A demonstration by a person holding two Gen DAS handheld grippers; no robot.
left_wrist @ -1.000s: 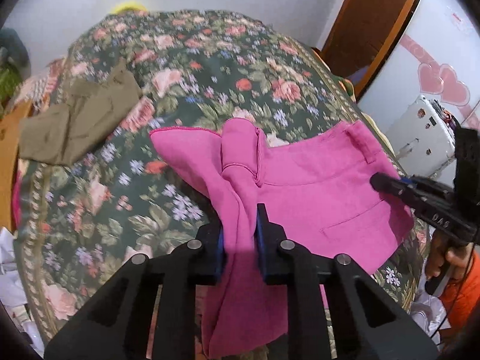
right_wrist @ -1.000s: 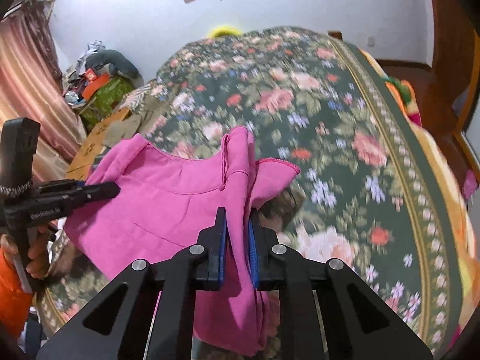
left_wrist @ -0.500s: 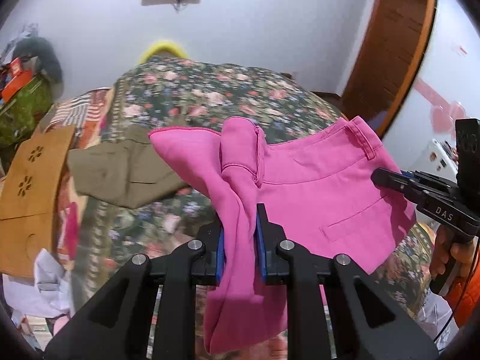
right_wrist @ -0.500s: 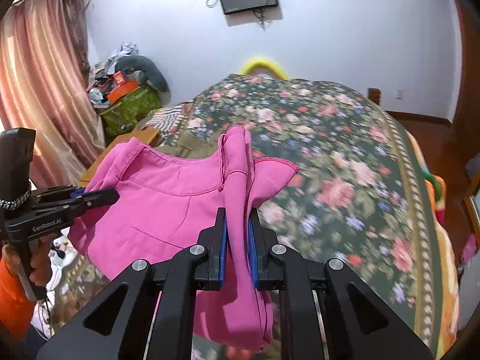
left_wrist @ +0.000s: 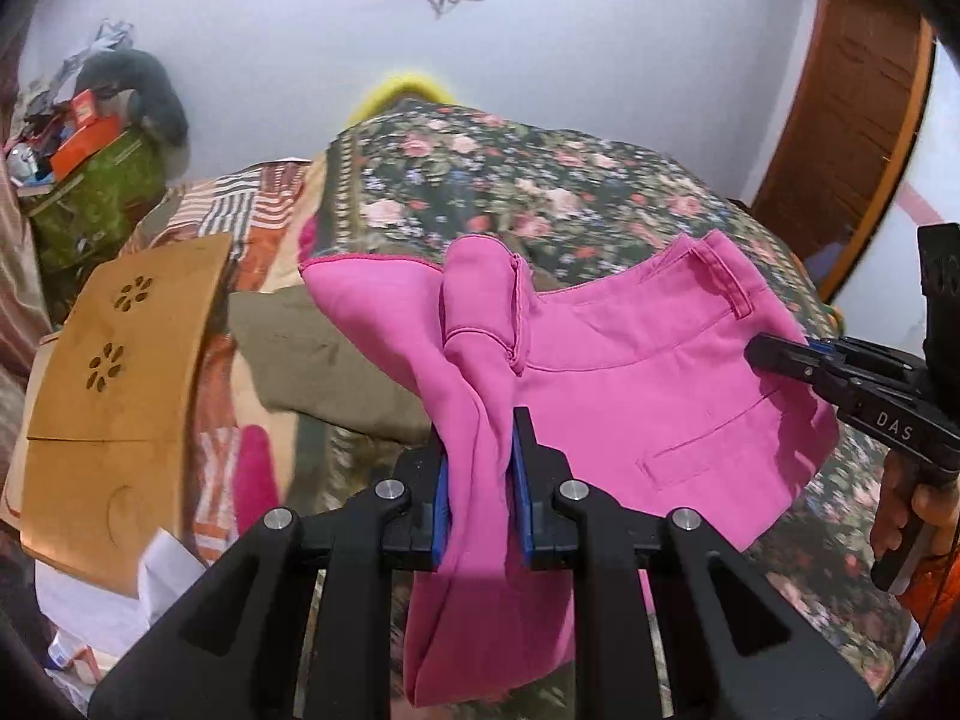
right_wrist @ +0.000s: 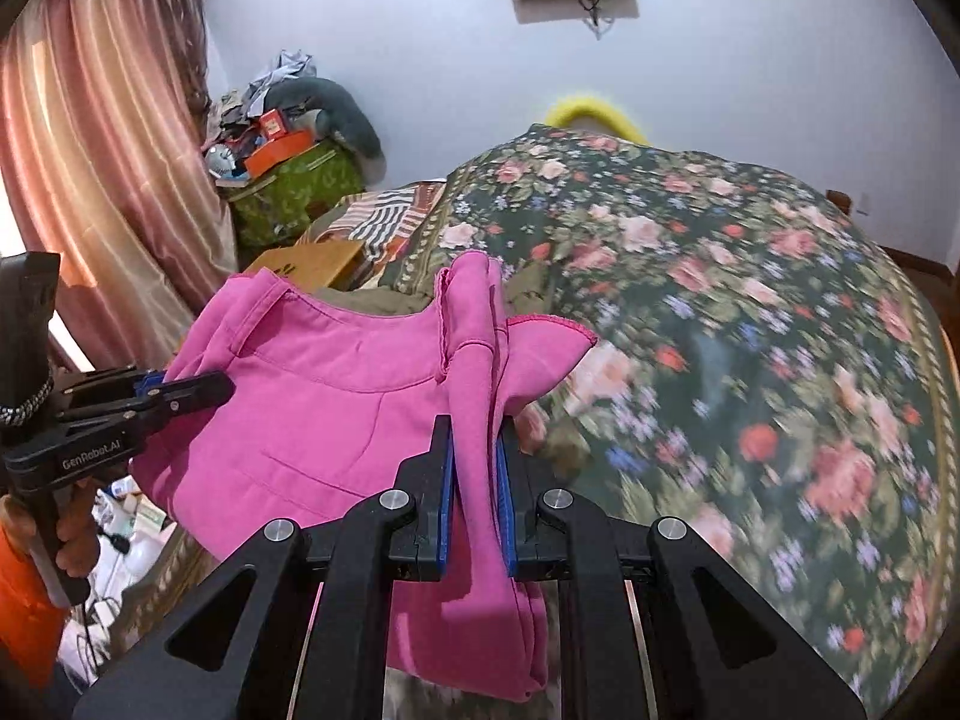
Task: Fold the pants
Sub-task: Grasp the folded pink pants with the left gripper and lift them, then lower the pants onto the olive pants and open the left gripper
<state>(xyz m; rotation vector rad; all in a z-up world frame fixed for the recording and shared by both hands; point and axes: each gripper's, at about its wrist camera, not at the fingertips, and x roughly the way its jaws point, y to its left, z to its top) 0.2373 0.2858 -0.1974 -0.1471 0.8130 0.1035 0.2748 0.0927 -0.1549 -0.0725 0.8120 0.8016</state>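
A: Where are the pink pants [left_wrist: 630,384], and what holds them?

B: They hang in the air over the near edge of the flowered bedspread [right_wrist: 750,276], stretched between two grippers. The left gripper [left_wrist: 480,483] is clamped on a bunched fold of the cloth; the right gripper [right_wrist: 474,480] is clamped likewise on another bunched fold. The rest sags below both.

A: Which way does the cloth run?

B: Its long axis runs left to right between the two grips — waistband upward, toward the far wall. Each gripper has cloth directly ahead of its fingers, so neither hand is nearer; the bed surface on which a fold would be laid lies farther off and lower.

A: And the count?

B: One pair of pink pants, two grippers, one olive garment [left_wrist: 336,360] lying on the bed beyond — and one tan board [left_wrist: 120,372] at the left.
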